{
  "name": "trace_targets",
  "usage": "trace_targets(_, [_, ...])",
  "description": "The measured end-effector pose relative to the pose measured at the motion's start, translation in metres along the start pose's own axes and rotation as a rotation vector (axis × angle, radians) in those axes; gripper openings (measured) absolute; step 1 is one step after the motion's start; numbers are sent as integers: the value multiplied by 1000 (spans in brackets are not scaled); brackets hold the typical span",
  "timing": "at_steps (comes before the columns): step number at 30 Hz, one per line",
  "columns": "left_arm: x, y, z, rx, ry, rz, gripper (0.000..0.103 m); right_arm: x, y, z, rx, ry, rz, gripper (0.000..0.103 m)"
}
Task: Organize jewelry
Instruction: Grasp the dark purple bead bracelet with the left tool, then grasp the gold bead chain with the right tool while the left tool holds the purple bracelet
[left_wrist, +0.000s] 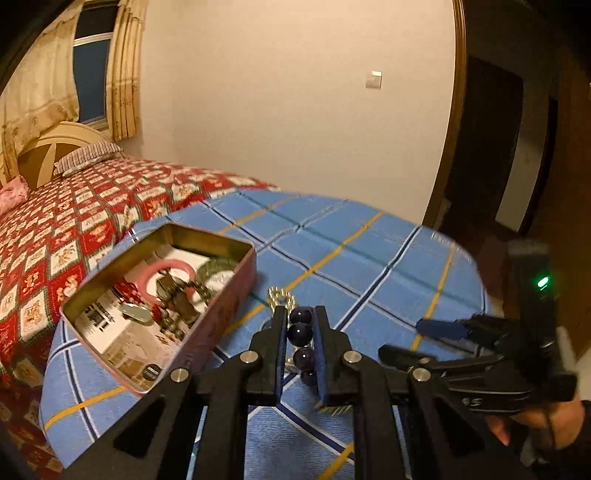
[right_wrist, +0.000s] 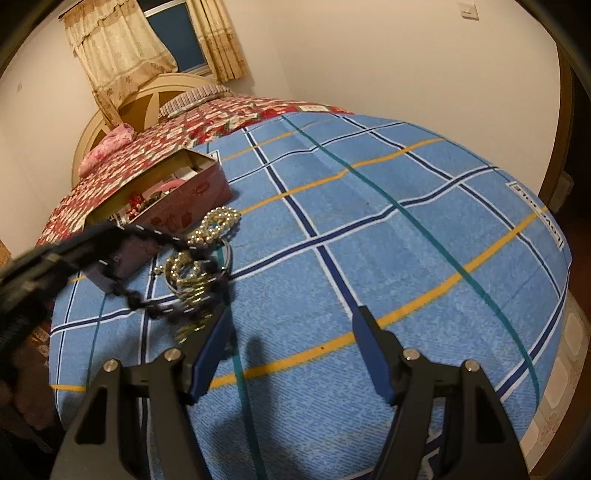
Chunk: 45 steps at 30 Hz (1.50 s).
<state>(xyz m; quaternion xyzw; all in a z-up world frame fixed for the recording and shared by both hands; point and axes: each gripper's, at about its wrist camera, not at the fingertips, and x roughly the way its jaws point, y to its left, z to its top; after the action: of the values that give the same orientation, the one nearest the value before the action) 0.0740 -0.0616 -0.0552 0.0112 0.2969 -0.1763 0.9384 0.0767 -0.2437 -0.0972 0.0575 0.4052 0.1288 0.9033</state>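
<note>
My left gripper (left_wrist: 300, 312) is shut on a dark purple bead bracelet (left_wrist: 300, 332), lifted just above the blue checked cloth (left_wrist: 369, 266). In the right wrist view the bracelet (right_wrist: 162, 308) hangs blurred from the left gripper. A pink tin box (left_wrist: 218, 314) with a pink bangle (left_wrist: 166, 266), beads and other jewelry stands open to the left; it also shows in the right wrist view (right_wrist: 192, 195). A gold pearl strand (right_wrist: 218, 223) and a gold bracelet (right_wrist: 184, 275) lie beside the box. My right gripper (right_wrist: 291, 314) is open and empty over the cloth.
The cloth covers a round-edged surface next to a bed with a red patterned quilt (left_wrist: 74, 221). A dark doorway (left_wrist: 491, 166) is at the right. The right gripper (left_wrist: 436, 328) shows at the right in the left wrist view.
</note>
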Motion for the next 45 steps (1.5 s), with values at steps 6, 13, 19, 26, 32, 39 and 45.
trace_targets(6, [-21, 8, 7, -29, -55, -9, 13, 2, 3, 0, -14, 8, -4, 71])
trace_targets(13, [-30, 12, 6, -25, -56, 1, 13, 2, 9, -1, -46, 14, -8, 71])
trace_targets(19, [-31, 16, -11, -8, -26, 52, 13, 2, 38, -5, -126, 31, 56, 71])
trace_targets(26, [-36, 33, -12, -42, -37, 66, 13, 11, 72, -7, -210, 72, 109, 62])
trace_targets(32, [-30, 35, -16, -50, -19, 52, 13, 23, 76, -11, -219, 122, 118, 45])
trace_targets(39, [-27, 37, -18, -54, -13, 52, 13, 26, 79, -13, -252, 137, 115, 15])
trace_targets(45, [-30, 37, -14, -58, -22, 43, 13, 11, 75, -12, -229, 85, 134, 13])
